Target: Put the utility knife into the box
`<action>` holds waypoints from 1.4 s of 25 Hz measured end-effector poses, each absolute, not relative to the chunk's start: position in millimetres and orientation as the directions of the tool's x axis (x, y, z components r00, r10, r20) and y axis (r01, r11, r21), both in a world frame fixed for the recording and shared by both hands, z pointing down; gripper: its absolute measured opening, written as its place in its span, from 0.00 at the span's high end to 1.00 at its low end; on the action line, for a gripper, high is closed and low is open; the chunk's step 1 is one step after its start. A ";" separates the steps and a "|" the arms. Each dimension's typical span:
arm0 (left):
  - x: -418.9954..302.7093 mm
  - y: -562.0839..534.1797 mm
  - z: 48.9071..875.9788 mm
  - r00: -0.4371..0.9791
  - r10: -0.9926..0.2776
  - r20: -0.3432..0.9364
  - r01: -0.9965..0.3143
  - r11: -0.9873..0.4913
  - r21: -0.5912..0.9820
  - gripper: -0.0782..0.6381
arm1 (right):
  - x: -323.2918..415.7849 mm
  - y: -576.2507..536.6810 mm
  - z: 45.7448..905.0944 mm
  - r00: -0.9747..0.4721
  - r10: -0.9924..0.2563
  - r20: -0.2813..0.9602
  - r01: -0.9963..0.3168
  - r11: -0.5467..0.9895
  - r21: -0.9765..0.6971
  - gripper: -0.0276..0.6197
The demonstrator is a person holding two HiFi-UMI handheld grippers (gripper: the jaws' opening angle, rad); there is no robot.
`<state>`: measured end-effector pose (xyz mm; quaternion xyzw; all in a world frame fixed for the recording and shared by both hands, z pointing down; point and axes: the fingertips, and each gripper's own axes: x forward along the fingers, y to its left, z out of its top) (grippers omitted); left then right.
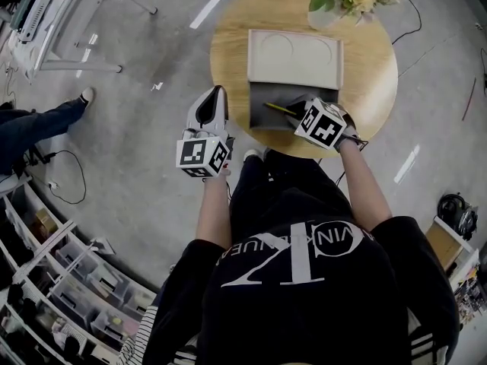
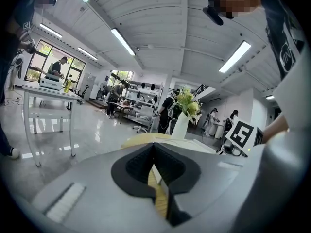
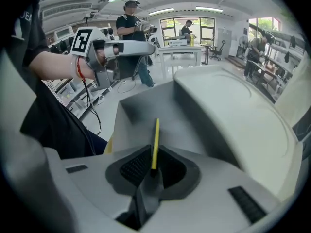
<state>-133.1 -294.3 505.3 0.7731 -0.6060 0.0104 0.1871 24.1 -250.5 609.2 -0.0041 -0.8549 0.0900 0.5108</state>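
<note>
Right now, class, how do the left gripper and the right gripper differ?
The right gripper is shut on the utility knife; the left gripper is shut on nothing. The right reaches over the open box; the left sits by the table edge. Both bear marker cubes.

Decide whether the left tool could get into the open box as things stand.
Probably yes. The left tool hangs at the table's edge just left of the box, nothing between them. But the right tool holds the utility knife across the box's opening, so room there looks tight.
</note>
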 end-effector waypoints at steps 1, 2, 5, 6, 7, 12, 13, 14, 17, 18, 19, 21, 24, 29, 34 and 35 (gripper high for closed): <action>-133.0 -294.1 506.0 0.265 -0.933 0.245 -0.941 -0.194 0.279 0.88 | 24.3 -249.8 610.1 -0.477 0.103 0.873 -0.083 0.983 -0.161 0.87; -132.9 -293.8 506.8 0.265 -0.932 0.246 -0.940 -0.193 0.280 0.88 | 24.7 -249.5 611.1 -0.476 0.105 0.873 -0.082 0.983 -0.163 0.87; -132.9 -292.8 508.3 0.262 -0.932 0.251 -0.941 -0.188 0.282 0.88 | 25.9 -250.5 613.4 -0.477 0.103 0.873 -0.090 0.982 -0.165 0.87; -132.9 -292.3 508.5 0.261 -0.932 0.252 -0.941 -0.187 0.283 0.88 | 26.2 -251.1 613.6 -0.479 0.100 0.872 -0.094 0.982 -0.165 0.87; -132.8 -291.8 508.6 0.261 -0.932 0.253 -0.941 -0.186 0.284 0.88 | 26.5 -252.2 613.3 -0.480 0.097 0.872 -0.095 0.982 -0.161 0.87; -132.9 -288.2 509.0 0.262 -0.931 0.255 -0.938 -0.184 0.295 0.88 | 28.8 -260.4 609.2 -0.490 0.060 0.870 -0.127 0.982 -0.139 0.87; -132.9 -287.3 508.5 0.264 -0.930 0.255 -0.938 -0.185 0.294 0.88 | 29.1 -262.5 607.7 -0.494 0.050 0.868 -0.134 0.982 -0.133 0.87; -133.0 -286.3 507.8 0.266 -0.930 0.255 -0.937 -0.187 0.295 0.88 | 29.1 -264.0 605.6 -0.499 0.042 0.866 -0.143 0.981 -0.130 0.87; -133.2 -283.7 504.0 0.273 -0.929 0.250 -0.936 -0.195 0.294 0.88 | 29.4 -266.2 599.1 -0.510 0.020 0.860 -0.176 0.976 -0.126 0.87; -133.5 -283.1 503.0 0.274 -0.929 0.248 -0.935 -0.198 0.293 0.88 | 29.9 -266.6 597.5 -0.512 0.012 0.859 -0.186 0.975 -0.124 0.87; -133.8 -282.6 502.3 0.276 -0.929 0.246 -0.935 -0.200 0.293 0.88 | 30.4 -266.7 595.9 -0.516 0.005 0.857 -0.198 0.972 -0.124 0.87; -134.1 -281.8 501.3 0.281 -0.928 0.244 -0.934 -0.205 0.293 0.88 | 31.3 -266.8 592.2 -0.526 -0.011 0.850 -0.224 0.966 -0.126 0.87; -133.2 -280.9 497.9 0.296 -0.925 0.237 -0.930 -0.222 0.292 0.88 | 31.6 -267.2 582.6 -0.551 -0.051 0.833 -0.269 0.956 -0.119 0.87; -125.2 -283.2 489.1 0.331 -0.919 0.215 -0.921 -0.265 0.286 0.88 | 36.8 -270.4 562.5 -0.599 -0.143 0.788 -0.348 0.933 -0.095 0.91; -116.8 -283.9 480.2 0.367 -0.909 0.196 -0.910 -0.307 0.278 0.88 | 46.0 -273.2 541.8 -0.629 -0.243 0.738 -0.427 0.902 -0.067 0.92; -115.4 -284.0 478.6 0.373 -0.907 0.193 -0.908 -0.314 0.277 0.88 | 47.9 -273.8 537.7 -0.635 -0.260 0.728 -0.443 0.894 -0.067 0.92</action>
